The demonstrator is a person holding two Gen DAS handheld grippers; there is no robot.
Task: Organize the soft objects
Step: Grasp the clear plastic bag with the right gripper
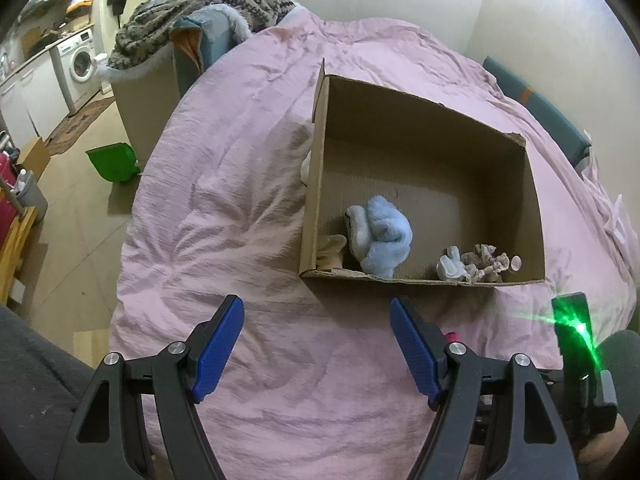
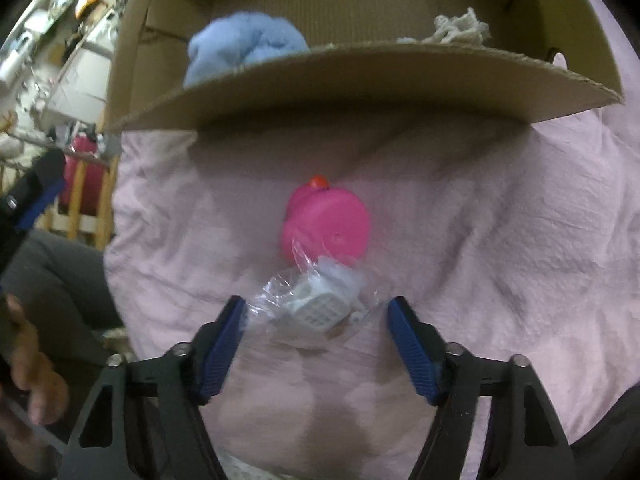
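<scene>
The bed (image 1: 240, 216) carries a wrinkled pink cover, with wide bare cloth to the left of the cardboard box (image 1: 400, 280) and in front of its near wall. The bed's left edge drops to a tiled floor, where a green dustpan (image 1: 114, 162) lies. A pile of knitted blankets (image 1: 200, 12) sits at the far left corner of the bed.

The box stands open-topped on the cover. Inside, near the front wall, lie a light blue plush item (image 1: 384, 236), a cream item (image 1: 332, 246) in the left front corner, and a beige knotted rope piece (image 1: 484, 266) with a small white object (image 1: 450, 268) beside it. The rest of the box floor is bare.

Outside the box, just before its near wall, a pink rubber toy (image 2: 326, 226) with an orange tip lies on the cover. Touching its near side is a clear plastic bag (image 2: 316, 304) holding a white gridded object.

The left gripper (image 1: 318, 344) hangs over bare cover, jaws well apart, holding nothing. The right gripper (image 2: 316, 344) points down at the bag; its jaws stand apart on either side of it. The left pad sits at the bag's edge; contact cannot be confirmed through the blur. The bag is not clamped.
</scene>
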